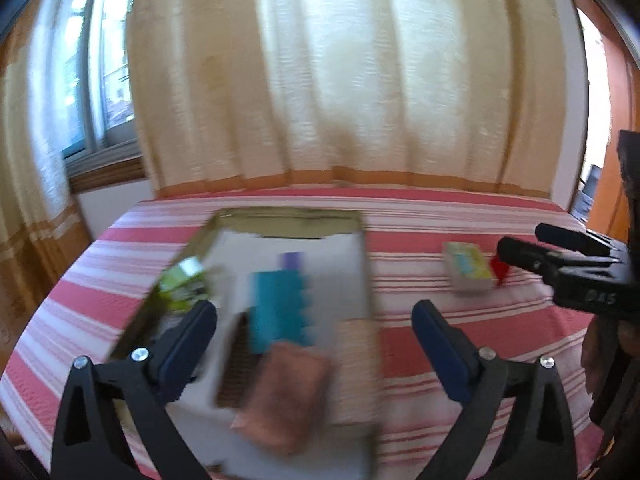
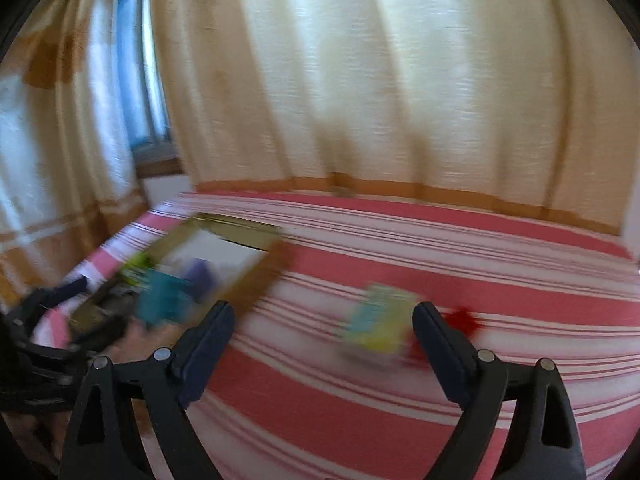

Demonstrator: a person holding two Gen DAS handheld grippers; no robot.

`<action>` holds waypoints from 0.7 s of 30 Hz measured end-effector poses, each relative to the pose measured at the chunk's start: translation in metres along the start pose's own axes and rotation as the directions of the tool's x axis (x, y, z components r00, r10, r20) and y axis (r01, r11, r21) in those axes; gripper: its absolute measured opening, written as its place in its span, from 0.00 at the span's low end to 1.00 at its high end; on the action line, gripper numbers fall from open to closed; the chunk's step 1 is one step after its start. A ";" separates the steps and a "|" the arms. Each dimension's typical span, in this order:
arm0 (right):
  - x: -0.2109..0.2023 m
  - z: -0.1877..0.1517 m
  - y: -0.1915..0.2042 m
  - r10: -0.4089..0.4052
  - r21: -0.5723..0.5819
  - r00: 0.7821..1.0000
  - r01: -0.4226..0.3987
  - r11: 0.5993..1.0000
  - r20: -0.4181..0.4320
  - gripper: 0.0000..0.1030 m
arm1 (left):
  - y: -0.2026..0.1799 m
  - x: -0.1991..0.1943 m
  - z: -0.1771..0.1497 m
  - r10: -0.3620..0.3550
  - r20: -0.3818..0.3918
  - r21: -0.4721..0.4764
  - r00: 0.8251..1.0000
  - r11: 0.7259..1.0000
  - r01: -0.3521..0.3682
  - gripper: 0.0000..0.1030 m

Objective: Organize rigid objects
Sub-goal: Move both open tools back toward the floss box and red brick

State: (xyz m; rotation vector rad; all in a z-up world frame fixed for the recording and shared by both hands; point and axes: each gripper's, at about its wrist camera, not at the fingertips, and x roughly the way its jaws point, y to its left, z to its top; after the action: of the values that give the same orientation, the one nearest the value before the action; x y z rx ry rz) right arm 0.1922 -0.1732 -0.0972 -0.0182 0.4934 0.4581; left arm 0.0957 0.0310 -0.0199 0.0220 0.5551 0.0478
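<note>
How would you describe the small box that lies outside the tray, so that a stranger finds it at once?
Look at the red and white striped bedcover. To the right of the tray, the small box lies alone on the stripes. It is pale with yellow and light blue print, and a small red object lies at its right side.

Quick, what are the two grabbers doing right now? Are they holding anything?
Left hand-held gripper: open, holding nothing.
Right hand-held gripper: open, holding nothing.
</note>
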 end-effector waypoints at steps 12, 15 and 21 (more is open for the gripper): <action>0.037 -0.014 -0.070 -0.140 -0.140 0.976 0.117 0.983 -0.165 0.89 | -0.079 0.057 0.021 -0.050 -0.110 0.051 0.993 0.997 0.056 0.98; 0.051 -0.015 -0.072 -0.152 -0.186 0.968 0.115 0.976 -0.200 0.89 | -0.083 0.064 0.024 -0.048 -0.121 0.061 0.992 0.997 0.056 0.98; 0.068 -0.011 -0.072 -0.136 -0.197 0.964 0.091 0.976 -0.228 0.89 | -0.084 0.074 0.025 -0.057 -0.138 0.058 0.989 0.996 0.065 0.98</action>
State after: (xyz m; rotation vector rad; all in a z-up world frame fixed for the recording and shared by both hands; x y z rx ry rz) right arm 0.2710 -0.2104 -0.1447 -0.2832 0.6831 0.3891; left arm 0.1754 -0.0491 -0.0406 0.0628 0.6934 -0.0279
